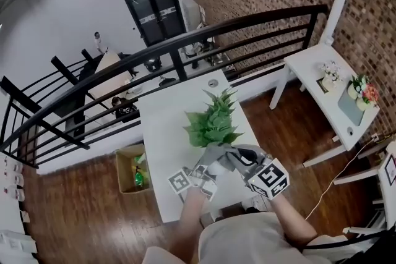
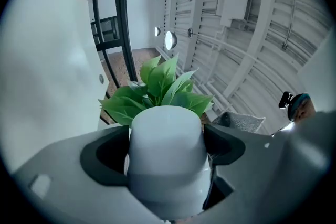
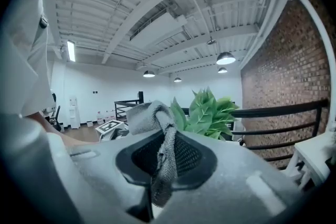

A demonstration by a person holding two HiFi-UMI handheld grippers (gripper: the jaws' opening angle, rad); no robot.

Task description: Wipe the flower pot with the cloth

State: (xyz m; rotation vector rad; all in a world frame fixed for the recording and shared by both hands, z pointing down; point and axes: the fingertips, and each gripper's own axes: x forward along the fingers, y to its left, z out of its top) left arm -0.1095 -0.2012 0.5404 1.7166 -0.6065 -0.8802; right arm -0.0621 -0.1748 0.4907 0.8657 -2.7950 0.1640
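Note:
My left gripper (image 2: 167, 165) is shut on a white flower pot (image 2: 167, 147), its dark pads pressing both sides; the pot is lifted off the white table (image 1: 167, 133). Green leaves (image 2: 157, 89) rise from the pot's far end. In the head view the plant (image 1: 213, 120) hangs over the table with the left gripper (image 1: 207, 170) below it. My right gripper (image 3: 157, 165) is shut on a grey cloth (image 3: 157, 134), a fold of which bunches above the jaws. In the head view this cloth (image 1: 215, 151) lies against the pot side, right gripper (image 1: 240, 159) beside it.
A cardboard box (image 1: 132, 171) with green bottles stands on the wooden floor left of the table. A black railing (image 1: 247, 28) runs behind the table. A white side table (image 1: 322, 71) with small flowers stands at the right by the brick wall.

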